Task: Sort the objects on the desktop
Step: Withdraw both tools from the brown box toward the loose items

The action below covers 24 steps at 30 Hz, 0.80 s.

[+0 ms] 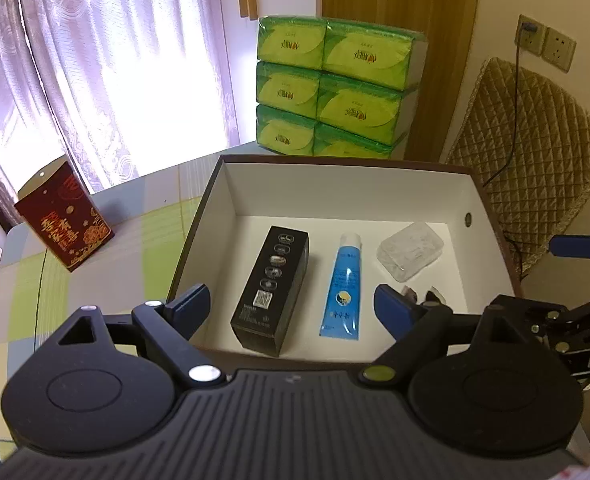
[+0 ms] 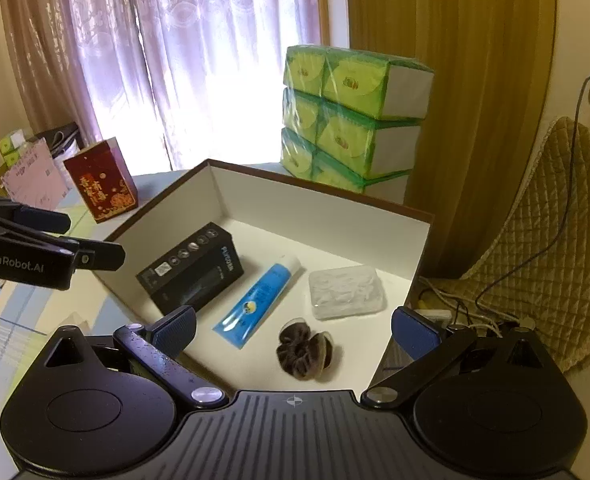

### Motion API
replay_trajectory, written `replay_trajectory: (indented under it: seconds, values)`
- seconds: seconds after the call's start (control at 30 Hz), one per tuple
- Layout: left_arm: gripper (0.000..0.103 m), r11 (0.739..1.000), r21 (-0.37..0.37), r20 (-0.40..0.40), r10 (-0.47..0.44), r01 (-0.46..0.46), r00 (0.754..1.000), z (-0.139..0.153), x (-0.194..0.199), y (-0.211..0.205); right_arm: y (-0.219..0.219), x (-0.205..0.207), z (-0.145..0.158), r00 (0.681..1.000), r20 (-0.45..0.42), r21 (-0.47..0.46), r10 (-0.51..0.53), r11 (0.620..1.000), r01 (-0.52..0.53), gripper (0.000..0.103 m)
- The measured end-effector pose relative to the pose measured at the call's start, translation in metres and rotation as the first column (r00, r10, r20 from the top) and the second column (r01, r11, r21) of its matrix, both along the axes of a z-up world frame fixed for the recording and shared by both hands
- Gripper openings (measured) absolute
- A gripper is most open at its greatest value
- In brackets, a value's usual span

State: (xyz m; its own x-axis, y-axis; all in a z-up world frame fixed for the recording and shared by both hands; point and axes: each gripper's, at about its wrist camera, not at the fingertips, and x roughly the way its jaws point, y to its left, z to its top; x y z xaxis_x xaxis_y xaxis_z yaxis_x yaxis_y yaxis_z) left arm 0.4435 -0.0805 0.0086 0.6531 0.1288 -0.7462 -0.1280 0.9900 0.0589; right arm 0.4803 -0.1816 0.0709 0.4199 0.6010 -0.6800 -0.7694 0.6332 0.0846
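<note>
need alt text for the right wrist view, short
An open white-lined box on a table holds a black carton, a blue tube, a clear plastic case and a dark scrunchie. The right gripper hangs open and empty above it, stacked green tissue packs behind.

Black ribbed claw (image 1: 291,312) bodies with blue pads (image 1: 391,308), silver screws, white "GenRobot.AI" lettering

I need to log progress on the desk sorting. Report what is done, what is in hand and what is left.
Done: the black rectangular carton, blue squeeze tube, clear plastic case and dark brown scrunchie lie inside the white open box.
In hand: nothing; the left tongs and right tongs are open and empty over the box.
Left: possibly the red patterned carton, standing outside on the table.
</note>
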Motion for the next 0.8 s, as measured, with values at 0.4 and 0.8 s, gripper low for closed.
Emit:
replay_trajectory:
  seconds: [0.4, 0.8]
  values:
    - [0.087, 0.999, -0.040, 0.022, 0.014, -0.013, 1.000, 0.009, -0.056, -0.001, -0.010, -0.046, 0.011, 1.000, 0.006, 0.027, -0.007, 1.000, 0.007, 0.101]
    - [0.087, 0.997, -0.076, 0.021, 0.013, -0.012, 1.000, 0.013, -0.098, 0.002, -0.010, -0.084, 0.015, 0.999, 0.007, 0.049, 0.040, 0.998, -0.041, 0.101]
